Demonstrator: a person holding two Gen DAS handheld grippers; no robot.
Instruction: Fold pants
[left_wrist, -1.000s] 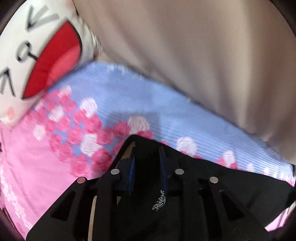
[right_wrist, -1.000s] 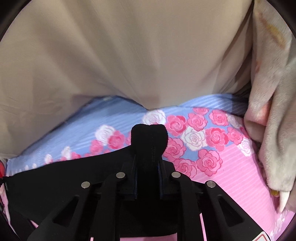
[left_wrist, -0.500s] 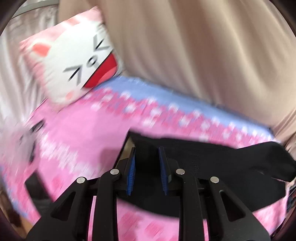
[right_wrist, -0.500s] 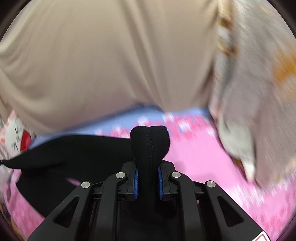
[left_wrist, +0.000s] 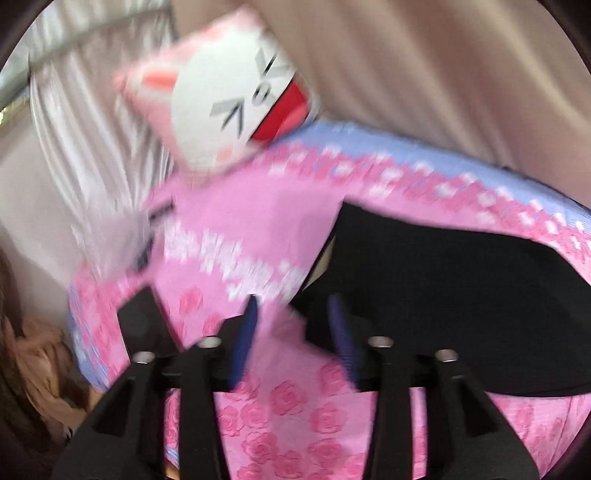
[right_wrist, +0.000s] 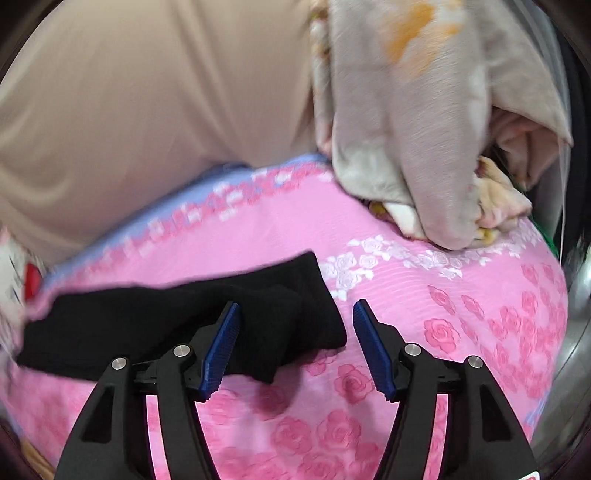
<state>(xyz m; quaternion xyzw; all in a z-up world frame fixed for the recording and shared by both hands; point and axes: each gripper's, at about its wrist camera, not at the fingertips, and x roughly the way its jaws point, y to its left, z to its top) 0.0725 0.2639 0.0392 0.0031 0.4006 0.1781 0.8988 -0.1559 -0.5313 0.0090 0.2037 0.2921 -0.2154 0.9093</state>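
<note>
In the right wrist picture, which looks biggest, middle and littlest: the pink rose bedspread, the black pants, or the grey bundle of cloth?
1. Pink rose bedspread, by far the biggest.
2. and 3. Black pants and grey bundle of cloth look about alike. The bundle lies farther from the camera, so ranking them is unsure.

The pants (right_wrist: 177, 317) lie on the bed (right_wrist: 424, 332), spread between the two grippers. In the right wrist view their end sits between the opening jaws of the right gripper (right_wrist: 295, 343) and runs off to the left. In the left wrist view they lie ahead and right of the left gripper (left_wrist: 291, 332), whose jaws are opening. A pillow (left_wrist: 229, 96) stands beyond, left; a curtain (left_wrist: 443, 66) hangs behind. A blanket heap (right_wrist: 424, 129) lies beyond the right jaws, to their right.
</note>
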